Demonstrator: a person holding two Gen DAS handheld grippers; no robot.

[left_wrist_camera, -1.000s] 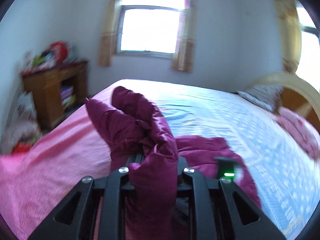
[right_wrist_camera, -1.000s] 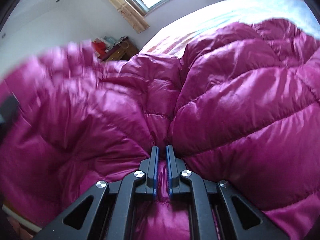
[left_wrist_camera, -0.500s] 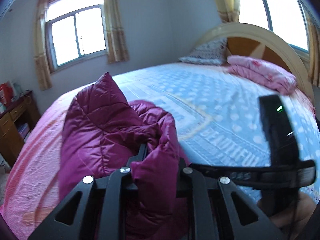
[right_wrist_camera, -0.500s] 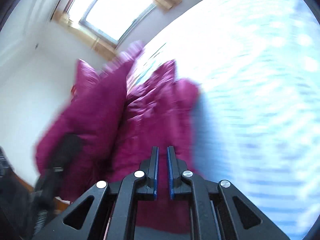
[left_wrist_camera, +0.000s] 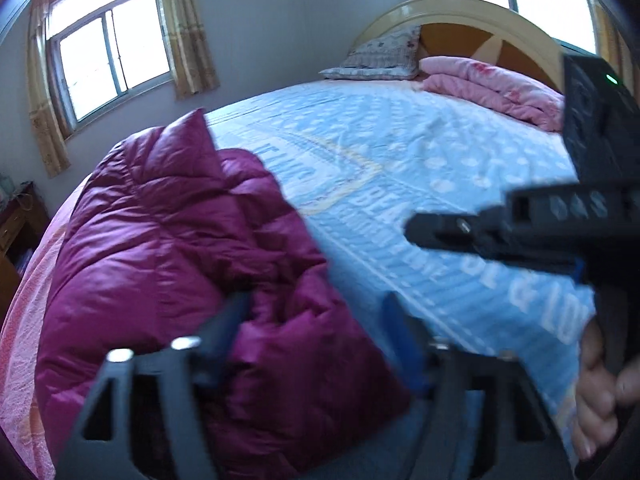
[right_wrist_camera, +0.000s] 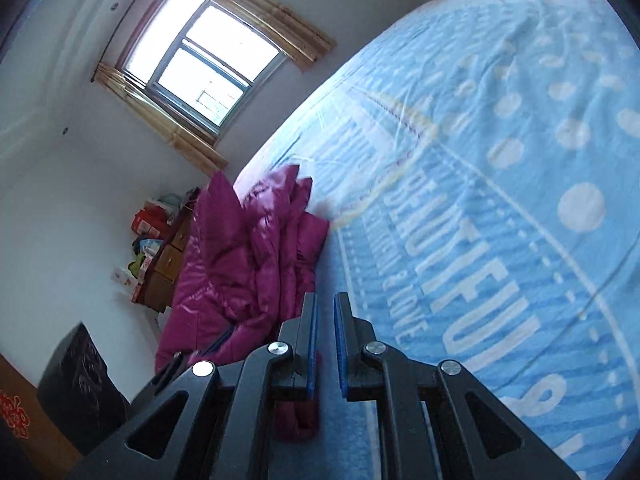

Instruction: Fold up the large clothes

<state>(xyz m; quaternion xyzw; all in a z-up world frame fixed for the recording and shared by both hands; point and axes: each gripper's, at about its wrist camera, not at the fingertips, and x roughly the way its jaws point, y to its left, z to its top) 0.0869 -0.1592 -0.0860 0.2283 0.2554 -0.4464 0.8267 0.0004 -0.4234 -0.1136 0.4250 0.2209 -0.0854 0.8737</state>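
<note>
Opening just seen at left claw point(left_wrist_camera: 320, 320): jaws spread, magenta down jacket point(left_wrist_camera: 180, 264) released, heaped at bed point(left_wrist_camera: 400, 152) foot-side edge. Right claw point(right_wrist_camera: 325, 320) pressed together, nothing pinched. Fold judged laid; smoothing likely outstanding.

The puffer jacket point(left_wrist_camera: 168, 264) is seen in glossy magenta, quilted in panels. The bedspread point(left_wrist_camera: 420, 168) is coloured light blue, patterned with white dots and white lettering, with a pink striped edge. A folded blanket point(left_wrist_camera: 492, 84) in pale pink is shown. The curtains point(left_wrist_camera: 188, 32) are tan. Blue pads are carried on the black right gripper point(right_wrist_camera: 325, 320).
</note>
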